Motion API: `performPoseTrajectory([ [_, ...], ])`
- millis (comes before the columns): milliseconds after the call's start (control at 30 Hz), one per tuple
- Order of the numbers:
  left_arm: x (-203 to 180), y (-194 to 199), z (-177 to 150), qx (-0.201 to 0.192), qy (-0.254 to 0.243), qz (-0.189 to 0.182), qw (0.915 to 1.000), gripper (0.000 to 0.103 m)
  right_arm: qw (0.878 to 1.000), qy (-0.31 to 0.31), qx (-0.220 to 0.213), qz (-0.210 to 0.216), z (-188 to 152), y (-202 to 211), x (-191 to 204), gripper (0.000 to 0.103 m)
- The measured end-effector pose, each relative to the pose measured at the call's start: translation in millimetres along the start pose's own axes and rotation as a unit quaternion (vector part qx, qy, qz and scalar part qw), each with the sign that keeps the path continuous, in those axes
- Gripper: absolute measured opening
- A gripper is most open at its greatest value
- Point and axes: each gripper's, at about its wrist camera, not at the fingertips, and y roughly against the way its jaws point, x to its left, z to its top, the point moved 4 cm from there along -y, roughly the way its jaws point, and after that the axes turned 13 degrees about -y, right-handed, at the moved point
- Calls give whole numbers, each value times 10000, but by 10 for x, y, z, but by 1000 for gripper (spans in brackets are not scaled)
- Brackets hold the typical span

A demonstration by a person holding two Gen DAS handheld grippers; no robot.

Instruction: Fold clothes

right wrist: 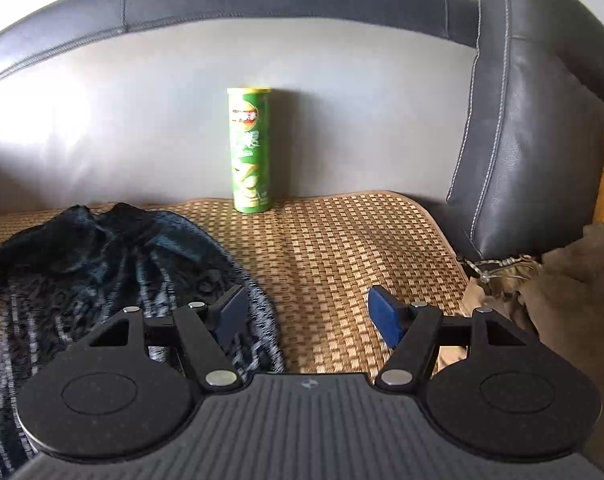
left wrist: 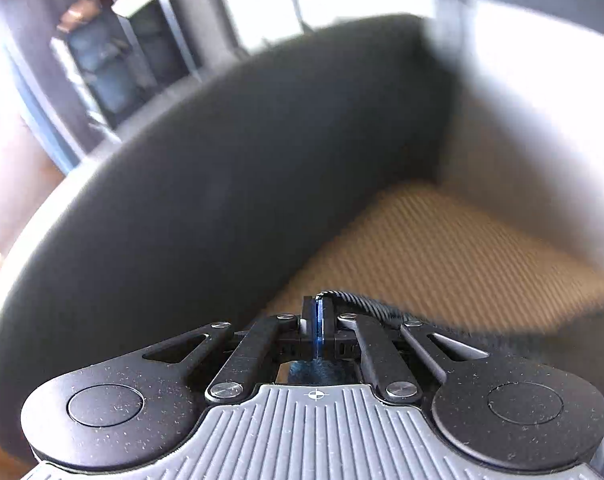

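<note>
Left hand-held gripper (left wrist: 318, 322): jaws fully closed, blue pads pressed together, pinching a fold of dark cloth (left wrist: 365, 304) at the tips; it points steeply downward. Right hand-held gripper (right wrist: 307, 314): jaws spread wide, nothing between the blue pads (right wrist: 385, 316), also angled downward.

Your sofa back (right wrist: 262, 0) reads as dark leather, smooth with a soft sheen and pale stitched seams. Seat mat (right wrist: 341, 240) is woven cane or bamboo, matt and ribbed. Dark garment (right wrist: 102, 264) is a fuzzy knit, black-teal with pale flecks. Chip can (right wrist: 249, 152) is glossy printed card. Tan clothes (right wrist: 561, 292) are matt cloth. Your right claw (right wrist: 307, 314) has matt black plastic links, bright metal pins, and blue rubbery pads (right wrist: 385, 316).
</note>
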Motion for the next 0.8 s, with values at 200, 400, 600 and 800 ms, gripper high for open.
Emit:
performPoseTrajectory([
  [200, 72, -517, 117, 471, 1045, 695, 9910, 27, 9994, 199, 254, 86, -181, -630, 18, 71],
  [400, -385, -412, -455, 594, -150, 517, 9968, 49, 9979, 109, 605, 228, -166, -1284, 138, 71],
  [600, -602, -234, -274, 98, -646, 335, 9973, 54, 9955, 115, 804, 491, 148, -1798, 319, 71],
  [800, -1254, -40, 226, -542, -1106, -834, 9889, 66, 9898, 347, 1040, 911, 291, -2187, 635, 71],
])
